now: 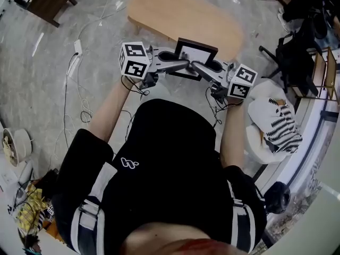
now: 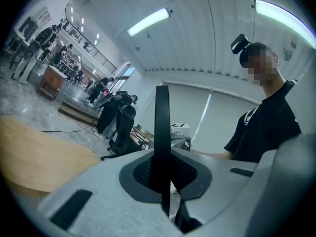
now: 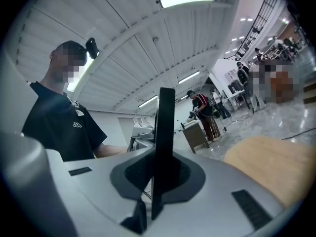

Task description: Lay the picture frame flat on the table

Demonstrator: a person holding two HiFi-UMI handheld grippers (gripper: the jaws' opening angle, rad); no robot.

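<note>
A black picture frame [image 1: 195, 57] with a white inside is held up in the air before the near edge of the oval wooden table [image 1: 175, 12]. My left gripper [image 1: 179, 64] is shut on the frame's left edge. My right gripper [image 1: 201, 67] is shut on its right edge. Seen from the left gripper view, the frame [image 2: 162, 132] is an edge-on black strip standing upright between the dark pads [image 2: 143, 174]. The right gripper view shows the same strip of frame [image 3: 164, 142] pinched between the pads [image 3: 133, 174], with the table [image 3: 276, 157] at lower right.
A white chair with a striped cloth [image 1: 279, 124] stands to the right. Black office chairs [image 1: 297, 47] are at the far right. Cables [image 1: 79, 89] run over the floor at left. A dark wooden bench [image 1: 45, 1] is at top left. People stand in the background of both gripper views.
</note>
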